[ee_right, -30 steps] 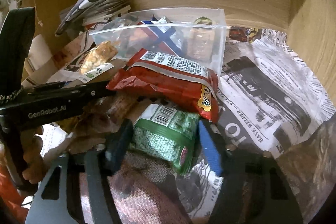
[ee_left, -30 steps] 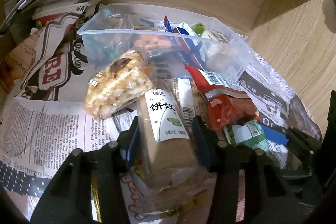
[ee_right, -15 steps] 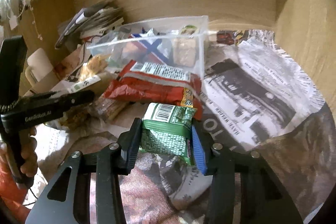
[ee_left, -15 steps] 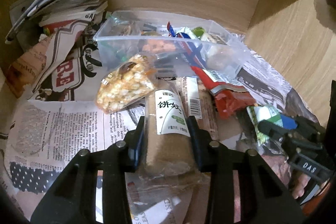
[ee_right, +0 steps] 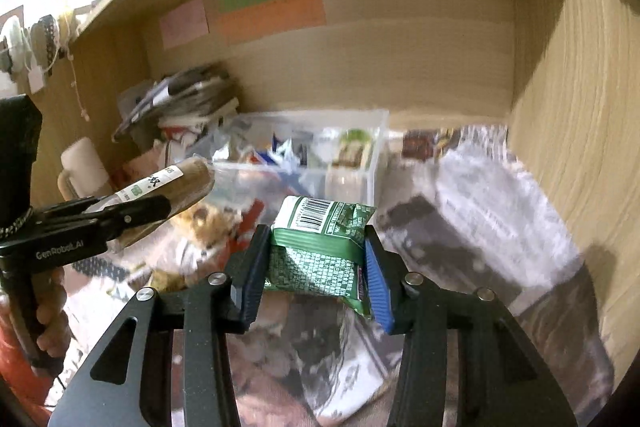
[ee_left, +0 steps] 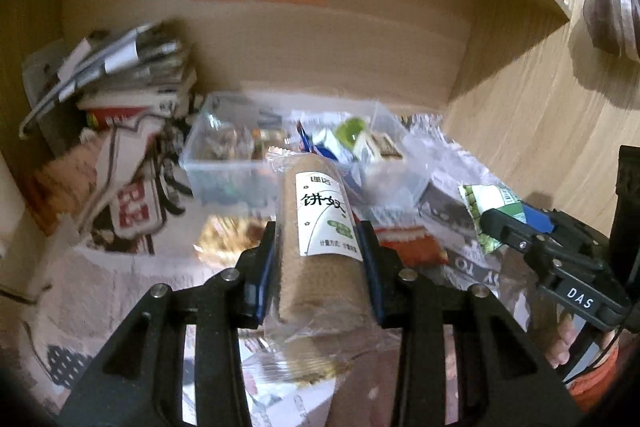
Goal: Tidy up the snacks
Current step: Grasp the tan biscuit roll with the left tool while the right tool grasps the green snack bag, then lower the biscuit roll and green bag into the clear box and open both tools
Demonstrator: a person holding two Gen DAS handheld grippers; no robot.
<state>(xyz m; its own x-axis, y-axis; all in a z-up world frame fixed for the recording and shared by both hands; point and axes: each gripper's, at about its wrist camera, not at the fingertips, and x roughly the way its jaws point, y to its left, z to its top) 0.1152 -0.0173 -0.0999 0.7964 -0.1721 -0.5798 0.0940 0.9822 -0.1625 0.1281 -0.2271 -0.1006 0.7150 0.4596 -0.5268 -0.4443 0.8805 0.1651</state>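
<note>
- The left gripper (ee_left: 320, 263) is clamped on a brown biscuit roll (ee_left: 320, 239) in clear wrap with a white label; both blue pads press its sides, and the roll is lifted clear of the newspaper (ee_left: 100, 291) covering the shelf floor.
- In the right wrist view the same roll (ee_right: 176, 183) sticks out of the left gripper (ee_right: 160, 205) at a tilt, its free end pointing toward the clear plastic box (ee_right: 376, 155).
- The right gripper (ee_right: 316, 267) is closed on a green snack packet (ee_right: 320, 251) with a barcode at its top, held up above the newspaper (ee_right: 480, 211).
- From the left wrist view the green packet (ee_left: 484, 211) shows in the right gripper (ee_left: 516, 227) near the right edge of the shelf floor.
- The clear plastic box (ee_left: 232, 175) sits toward the back of the shelf floor, near the back wall, and holds several wrapped snacks.
- Just in front of the box lie a bag of golden puffed snacks (ee_left: 228, 235) and a red packet (ee_left: 412, 251), both on the newspaper.
- A stack of folded papers (ee_left: 128, 75) fills the back left corner.
- Pink, green and orange paper notes (ee_right: 256, 11) are stuck on the back wall.
</note>
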